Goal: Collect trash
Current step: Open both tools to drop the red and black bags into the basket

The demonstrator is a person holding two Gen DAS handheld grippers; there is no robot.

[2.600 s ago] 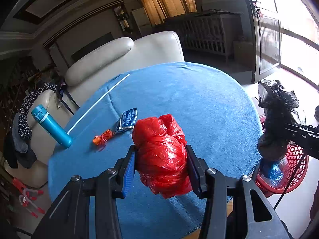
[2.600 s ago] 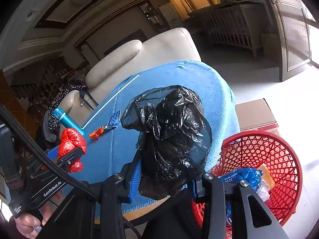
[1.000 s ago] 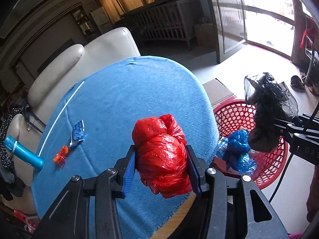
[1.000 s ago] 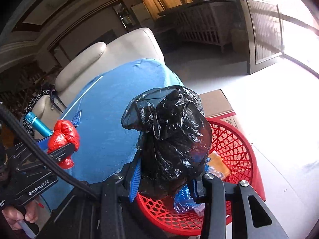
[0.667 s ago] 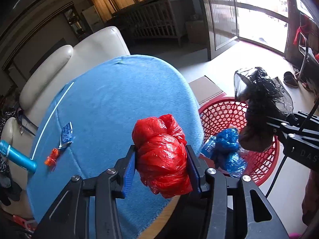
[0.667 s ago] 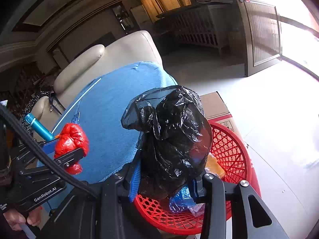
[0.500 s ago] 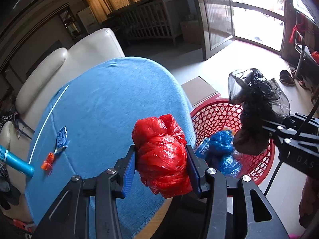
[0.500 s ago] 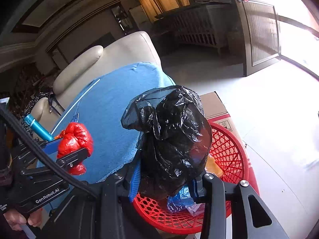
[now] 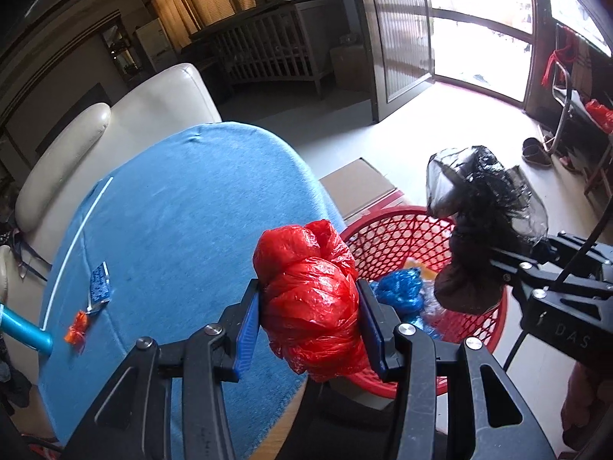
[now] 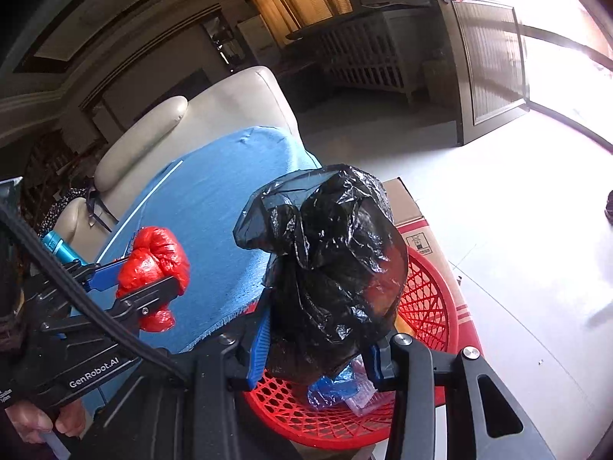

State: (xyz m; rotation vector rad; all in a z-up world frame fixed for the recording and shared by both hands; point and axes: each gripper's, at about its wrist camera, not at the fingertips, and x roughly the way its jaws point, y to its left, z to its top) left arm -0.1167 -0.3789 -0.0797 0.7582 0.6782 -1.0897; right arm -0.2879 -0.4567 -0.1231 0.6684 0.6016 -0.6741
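My left gripper is shut on a crumpled red plastic bag and holds it in the air over the right edge of the blue-covered table. Just right of it, my right gripper carries a crumpled black plastic bag above the red mesh basket. Its jaws are opening, and the black bag still sits between the blue pads and touches them. A blue bag and other trash lie in the basket. The left wrist view shows the basket under the black bag.
An orange wrapper, a blue-and-silver wrapper, a white stick and a teal bottle lie at the table's left. A cardboard box stands behind the basket. A cream sofa backs the table.
My left gripper has carried the red bag rightward, from over the table to its right edge beside the basket. The right gripper has stayed above the basket with the black bag.
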